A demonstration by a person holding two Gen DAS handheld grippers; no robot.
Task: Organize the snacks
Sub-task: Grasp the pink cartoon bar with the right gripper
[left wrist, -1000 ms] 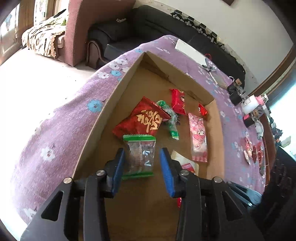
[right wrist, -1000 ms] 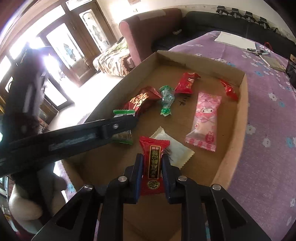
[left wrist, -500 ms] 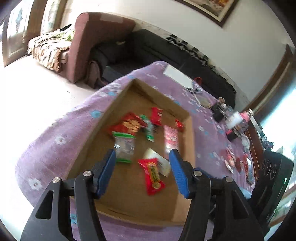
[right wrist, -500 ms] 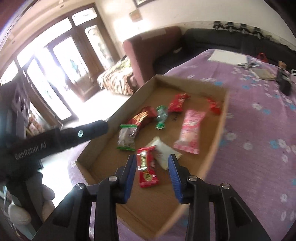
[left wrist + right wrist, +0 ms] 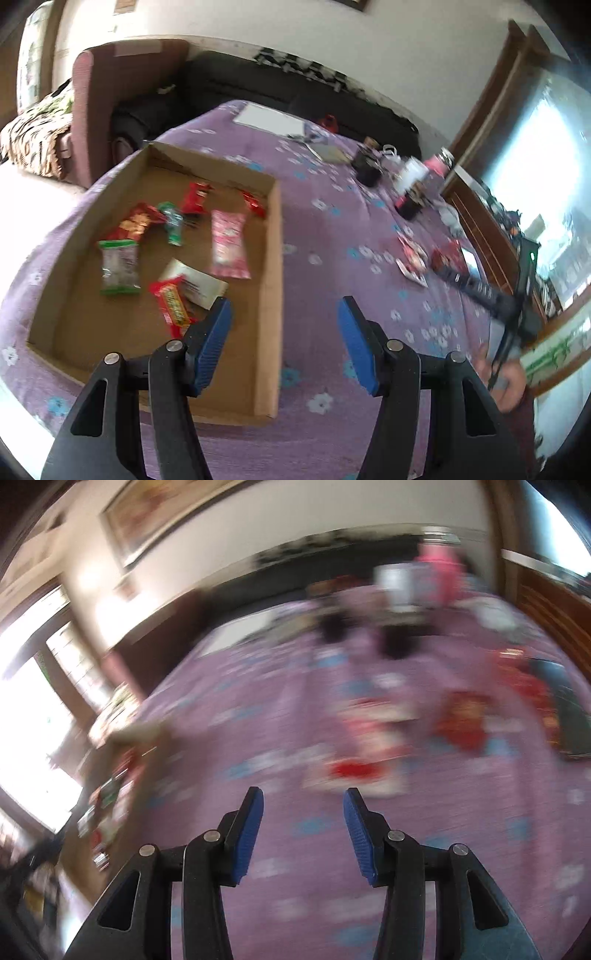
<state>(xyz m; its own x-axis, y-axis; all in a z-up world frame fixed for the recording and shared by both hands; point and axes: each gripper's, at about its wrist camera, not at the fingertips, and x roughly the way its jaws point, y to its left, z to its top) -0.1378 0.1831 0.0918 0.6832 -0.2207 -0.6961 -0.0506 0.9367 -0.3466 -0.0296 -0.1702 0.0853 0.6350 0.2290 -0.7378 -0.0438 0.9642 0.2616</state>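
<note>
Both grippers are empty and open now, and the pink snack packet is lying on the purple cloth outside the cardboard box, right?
Not quite. The pink snack packet lies inside the cardboard box, as the left wrist view shows. The left gripper and right gripper are indeed open and empty.

- Tabletop: purple cloth with small white and blue flowers.
- Cardboard box, left of the frame: plain brown.
- Long packet in the box: pink with white.
- Clear packet: green bands at both ends.
- Flat packet, upper left in the box: red with gold print.
- Gripper pads: blue on black arms.
- Sofa, top of the frame: black.
- Armchair: dull maroon.
</note>
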